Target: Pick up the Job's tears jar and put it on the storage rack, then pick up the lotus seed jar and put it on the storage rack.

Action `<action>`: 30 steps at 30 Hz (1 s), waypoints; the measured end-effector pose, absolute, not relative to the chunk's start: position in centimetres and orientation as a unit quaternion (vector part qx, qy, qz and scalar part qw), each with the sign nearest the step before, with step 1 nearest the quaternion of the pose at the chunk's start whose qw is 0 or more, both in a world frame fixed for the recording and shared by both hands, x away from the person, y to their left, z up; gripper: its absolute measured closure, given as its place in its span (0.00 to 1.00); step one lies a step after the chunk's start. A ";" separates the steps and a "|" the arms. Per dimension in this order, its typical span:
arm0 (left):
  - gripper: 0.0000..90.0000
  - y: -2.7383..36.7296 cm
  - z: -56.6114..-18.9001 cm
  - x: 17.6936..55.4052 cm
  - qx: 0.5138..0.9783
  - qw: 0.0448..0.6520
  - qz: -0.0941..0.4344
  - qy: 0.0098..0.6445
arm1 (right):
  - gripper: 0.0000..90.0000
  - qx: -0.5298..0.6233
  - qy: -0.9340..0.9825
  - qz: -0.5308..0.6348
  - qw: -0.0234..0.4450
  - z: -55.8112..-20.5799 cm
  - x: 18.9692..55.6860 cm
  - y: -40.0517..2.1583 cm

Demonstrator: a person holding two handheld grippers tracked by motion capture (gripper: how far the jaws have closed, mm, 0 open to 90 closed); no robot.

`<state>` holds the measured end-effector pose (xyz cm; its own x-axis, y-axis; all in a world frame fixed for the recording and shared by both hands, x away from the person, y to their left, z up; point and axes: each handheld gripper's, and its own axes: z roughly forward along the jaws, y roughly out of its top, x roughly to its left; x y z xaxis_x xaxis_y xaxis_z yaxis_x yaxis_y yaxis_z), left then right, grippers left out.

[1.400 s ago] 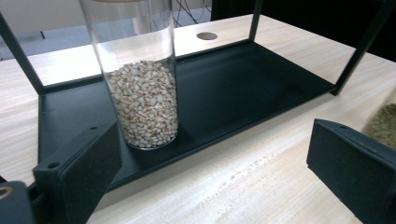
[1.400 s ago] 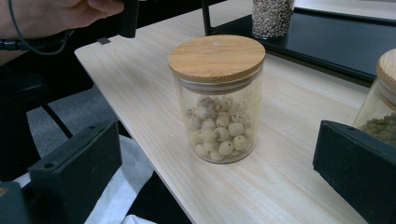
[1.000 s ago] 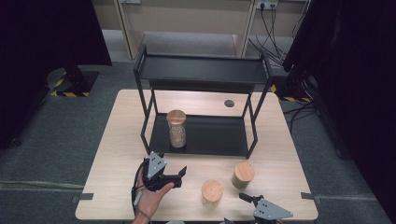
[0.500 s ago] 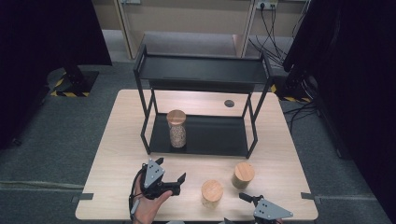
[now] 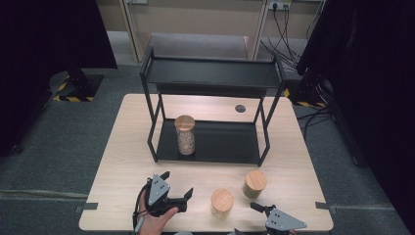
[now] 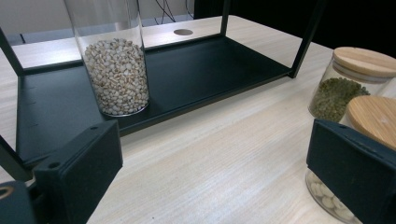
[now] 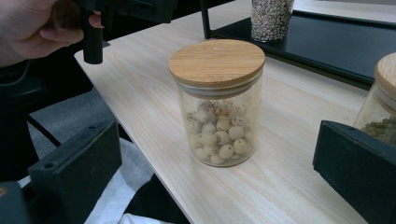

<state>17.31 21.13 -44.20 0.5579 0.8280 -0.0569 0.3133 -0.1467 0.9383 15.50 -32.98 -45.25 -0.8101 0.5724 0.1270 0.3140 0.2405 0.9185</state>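
Both grippers released: left gripper (image 5: 177, 183) just left of the jar of pale round seeds (image 5: 222, 202), right gripper (image 5: 258, 207) just right of it; green-bean jar (image 5: 255, 183) beside.

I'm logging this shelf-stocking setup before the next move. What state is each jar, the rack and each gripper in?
Tall jar: upright on the rack's lower shelf, wooden lid on, partly filled with pale grains.
Near jar: upright on the table, lid on, pale round seeds inside.
Green-filled jar: upright on the table, lid on.
Rack: standing, top shelf bare.
Left gripper: open, holding nothing.
Right gripper: open, facing the near jar.
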 end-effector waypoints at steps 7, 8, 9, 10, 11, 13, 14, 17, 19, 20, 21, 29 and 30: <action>0.03 21.2 -45.0 16.8 0.713 0.522 0.245 0.398 | 0.02 0.285 0.778 0.547 0.118 -45.3 15.5 -32.9; 0.03 21.3 -45.1 16.7 0.713 0.524 0.244 0.398 | 0.02 0.284 0.779 0.547 0.118 -45.3 15.5 -32.9; 0.03 21.4 -45.2 16.8 0.712 0.527 0.240 0.397 | 0.02 0.284 0.779 0.547 0.118 -45.3 15.5 -32.9; 0.03 21.4 -45.2 16.7 0.712 0.528 0.240 0.396 | 0.02 0.284 0.779 0.547 0.118 -45.3 15.5 -32.9; 0.03 21.4 -45.3 16.7 0.712 0.528 0.240 0.396 | 0.02 0.284 0.779 0.546 0.118 -45.3 15.5 -32.9; 0.03 21.5 -45.4 16.6 0.714 0.527 0.237 0.396 | 0.02 0.284 0.779 0.546 0.118 -45.3 15.5 -32.9; 0.03 21.5 -45.5 16.6 0.715 0.526 0.236 0.396 | 0.02 0.284 0.779 0.546 0.118 -45.3 15.5 -32.9; 0.03 21.6 -45.6 16.5 0.716 0.524 0.235 0.397 | 0.02 0.283 0.780 0.545 0.118 -45.3 15.5 -32.9; 0.03 21.6 -45.7 16.4 0.715 0.523 0.236 0.398 | 0.02 0.284 0.779 0.546 0.118 -45.3 15.5 -32.9; 0.03 21.7 -45.7 16.4 0.715 0.524 0.236 0.399 | 0.02 0.284 0.779 0.546 0.119 -45.2 15.5 -32.9; 0.03 21.7 -45.7 16.4 0.715 0.523 0.236 0.400 | 0.02 0.284 0.779 0.546 0.120 -45.2 15.5 -32.9; 0.03 21.8 -46.0 16.4 0.715 0.520 0.235 0.404 | 0.02 0.280 0.780 0.546 0.122 -45.1 15.5 -33.0; 0.03 21.8 -46.0 16.4 0.715 0.520 0.235 0.405 | 0.02 0.280 0.779 0.547 0.123 -45.1 15.5 -33.0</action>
<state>16.39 21.80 -45.99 0.5619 0.8229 -0.0841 0.3335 -0.1323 0.9334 15.49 -33.01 -45.09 -0.8124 0.5718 0.1146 0.3021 0.2446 0.9214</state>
